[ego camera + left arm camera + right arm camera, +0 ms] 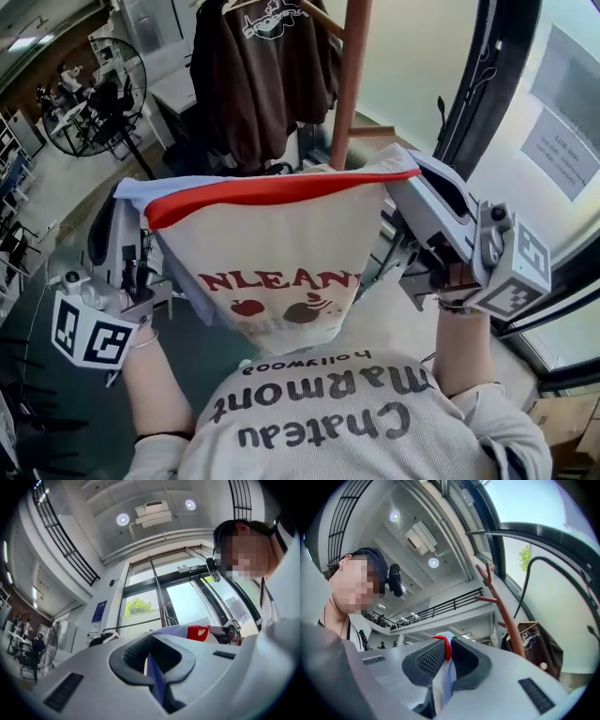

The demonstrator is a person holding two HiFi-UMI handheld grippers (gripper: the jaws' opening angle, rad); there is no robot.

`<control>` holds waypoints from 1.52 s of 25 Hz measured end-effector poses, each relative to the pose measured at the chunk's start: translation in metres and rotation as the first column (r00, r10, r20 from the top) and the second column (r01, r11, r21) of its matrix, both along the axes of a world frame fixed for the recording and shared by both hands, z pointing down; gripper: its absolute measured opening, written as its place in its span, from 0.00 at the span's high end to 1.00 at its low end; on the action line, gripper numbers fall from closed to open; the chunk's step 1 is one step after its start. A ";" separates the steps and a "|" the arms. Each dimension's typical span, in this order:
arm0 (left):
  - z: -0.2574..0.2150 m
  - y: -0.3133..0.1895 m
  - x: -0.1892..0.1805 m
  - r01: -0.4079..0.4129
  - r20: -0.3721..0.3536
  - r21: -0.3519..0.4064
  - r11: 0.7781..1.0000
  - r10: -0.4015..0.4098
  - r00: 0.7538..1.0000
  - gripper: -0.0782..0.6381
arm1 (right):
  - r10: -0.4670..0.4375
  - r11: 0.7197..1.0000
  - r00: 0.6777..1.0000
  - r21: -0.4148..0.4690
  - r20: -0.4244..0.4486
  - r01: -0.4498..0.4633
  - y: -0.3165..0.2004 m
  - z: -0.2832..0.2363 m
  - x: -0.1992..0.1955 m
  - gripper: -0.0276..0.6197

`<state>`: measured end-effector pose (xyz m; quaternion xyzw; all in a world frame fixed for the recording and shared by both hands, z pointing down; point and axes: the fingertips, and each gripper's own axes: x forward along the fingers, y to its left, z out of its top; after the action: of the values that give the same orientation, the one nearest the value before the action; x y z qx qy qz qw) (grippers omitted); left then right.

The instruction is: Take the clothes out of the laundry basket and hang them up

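The left gripper [139, 208] and right gripper [405, 180] are each pinching the shirt's [281, 248] red-trimmed edge in closed fingers [429, 660], the cloth hanging spread between them. Holding both ends level seems wise, with the rack [349, 84] just beyond.

Room fittings
A black pedestal fan [98, 94] is seen at ten o'clock, a paper notice [561, 150] on glass at two o'clock.

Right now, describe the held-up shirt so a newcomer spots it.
Find the reddish-brown coat stand. In front of it, a cream T-shirt stretches from the left hand-held gripper to the right hand-held gripper. Unlike the dark brown top behind, it has a red band across its top.
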<state>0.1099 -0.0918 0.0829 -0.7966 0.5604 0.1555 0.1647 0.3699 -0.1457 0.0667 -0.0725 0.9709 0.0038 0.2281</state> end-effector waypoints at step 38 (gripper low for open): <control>0.051 -0.130 0.161 -0.275 0.054 -0.241 0.931 0.296 0.954 0.87 | 0.579 0.814 0.815 -0.063 -0.007 -0.578 -0.168 -0.010 0.147 0.88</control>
<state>0.2708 -0.2213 0.1335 -0.8895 0.4449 0.0757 0.0715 0.5168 -0.3136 0.0564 -0.3710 0.9013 0.0422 0.2197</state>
